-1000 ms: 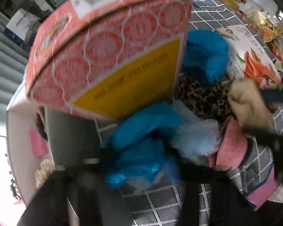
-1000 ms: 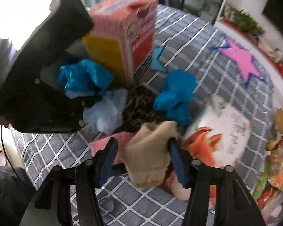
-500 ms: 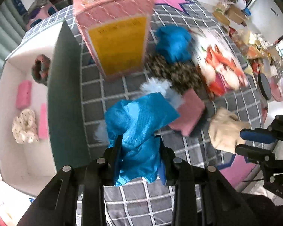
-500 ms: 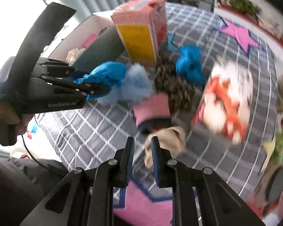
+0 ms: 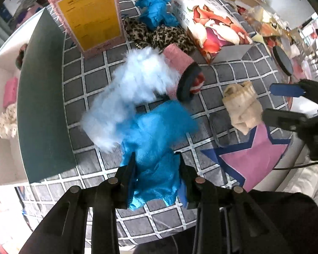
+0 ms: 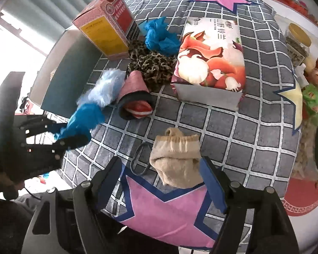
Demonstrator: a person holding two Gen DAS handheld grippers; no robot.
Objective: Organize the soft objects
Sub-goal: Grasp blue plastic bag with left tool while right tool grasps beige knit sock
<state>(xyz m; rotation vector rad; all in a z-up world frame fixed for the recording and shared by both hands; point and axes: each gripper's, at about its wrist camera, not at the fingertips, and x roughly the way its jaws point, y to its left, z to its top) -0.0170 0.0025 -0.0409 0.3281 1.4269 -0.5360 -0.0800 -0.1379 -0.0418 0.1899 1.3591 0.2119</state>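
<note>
**Left tool clamped on blue bundle, right tool wide around beige sock**

Left tool [image 5: 155,165], bottom centre of the left wrist view, grips a crumpled blue plastic bundle [image 5: 156,139] between its fingers; bundle bulges up past the tips. In the right wrist view the same tool sits at the left edge with the blue bundle [image 6: 82,120] sticking out toward frame centre.

Right tool [image 6: 161,180], bottom centre of the right wrist view, jaws spread wide. Beige sock [image 6: 176,156] lies on the checked tabletop [image 6: 233,131] between the fingers, nearer the right blue pad; whether it touches, cannot tell. A dark hair tie [image 6: 140,158] lies just left of the sock, and a pink star [image 6: 169,209] patch is printed below.

Further up: pale blue fluffy item [image 5: 131,91] just above the held bundle, partly blurred. Right of it a pink rolled sock [image 5: 180,63] with a dark cuff. Above that a leopard-print fabric [image 5: 156,33], then a second blue plastic bundle [image 5: 156,12] near the top. Pink box with a yellow label [image 5: 93,17] stands upper left; a fox-print pack [image 5: 214,25] lies upper right.

Left edge: a white bin [image 5: 4,97] behind a dark green flap [image 5: 42,105], holding small soft items in pink and cream.
</note>
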